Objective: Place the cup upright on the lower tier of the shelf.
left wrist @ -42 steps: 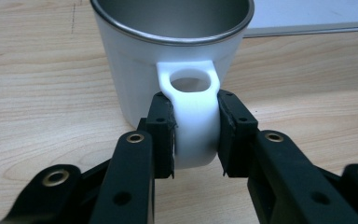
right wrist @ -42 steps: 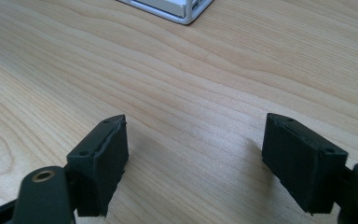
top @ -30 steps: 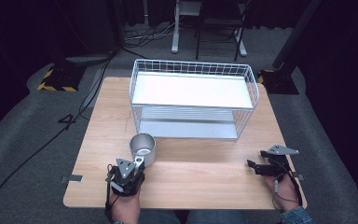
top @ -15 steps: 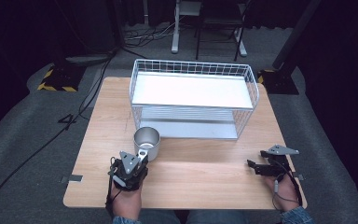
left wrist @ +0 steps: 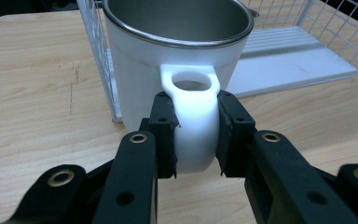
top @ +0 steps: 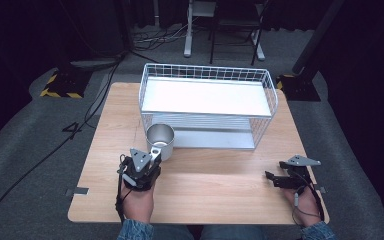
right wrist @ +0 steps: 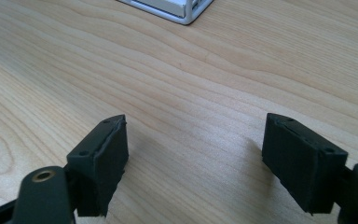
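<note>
Wood-grain tabletop (top: 205, 195), light, fills most of high view; dark carpet and cables around it. Person's forearms enter from the bottom edge, denim cuffs visible.

White wire rack (top: 207, 102), 2 tiers, sits on far half of table: flat white top shelf, lower shelf beneath, wire sides all round. In left gripper view its wire wall and lower shelf (left wrist: 289, 58) show behind and to the R of the mug. In right gripper view one white corner of rack (right wrist: 168, 9) at top edge, well apart from the jaws.

Mug (top: 160, 140): white outside, steel-lined inside, open end up, approx upright. Located at front-L corner of rack, just beside the wire; can't tell from high view if it touches the rack. Left gripper view: mug (left wrist: 177, 60) close to cam, white handle (left wrist: 193, 121) facing cam. Base hidden behind the jaws, so whether it rests on the wood or hangs clear: can't tell.

Left gripper (top: 152, 157), near-L of table centre, pointing away from person toward rack. Clenched on mug handle: left gripper view shows L gripper (left wrist: 193, 133) w/ both black pads pressed flat against the handle's two sides, no gap.

Right gripper (top: 275, 178), near-R corner of table, low over wood, pointing L across table. Released: right gripper view shows R gripper (right wrist: 196, 154) jaws wide apart, bare wood between them.
</note>
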A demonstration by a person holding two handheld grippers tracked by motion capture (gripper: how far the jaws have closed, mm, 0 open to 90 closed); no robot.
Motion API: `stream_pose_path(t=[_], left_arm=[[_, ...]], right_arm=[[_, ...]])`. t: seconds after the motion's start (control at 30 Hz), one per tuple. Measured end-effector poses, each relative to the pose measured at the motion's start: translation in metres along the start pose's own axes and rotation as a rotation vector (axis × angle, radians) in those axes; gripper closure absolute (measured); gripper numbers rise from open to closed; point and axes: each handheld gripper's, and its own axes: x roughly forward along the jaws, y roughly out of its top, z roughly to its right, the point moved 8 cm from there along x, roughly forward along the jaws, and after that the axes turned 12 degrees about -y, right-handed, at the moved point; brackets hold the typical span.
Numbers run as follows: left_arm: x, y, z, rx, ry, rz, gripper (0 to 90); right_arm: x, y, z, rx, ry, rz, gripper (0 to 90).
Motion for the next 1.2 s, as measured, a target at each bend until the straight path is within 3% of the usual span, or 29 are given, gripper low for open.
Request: stream_pose_path(t=[0.43,0.73,0.87,1.2], left_arm=[[0.023,0.023,-0.011,-0.017,-0.018,0.048,71.7],[0.038,0.031,-0.018,0.008,-0.001,0.078,71.7],[0.05,0.036,-0.022,0.014,0.026,0.103,71.6],[0.075,0.039,-0.032,-0.003,0.053,0.101,71.7]], right_arm=[[0.0,0.0,0.0,-0.001,0.0,0.0,22.8],[0.0,0.0,0.0,0.0,0.0,0.0,22.7],[0.0,0.0,0.0,0.0,0.0,0.0,22.7],[0.0,0.0,0.0,-0.001,0.0,0.0,22.7]])
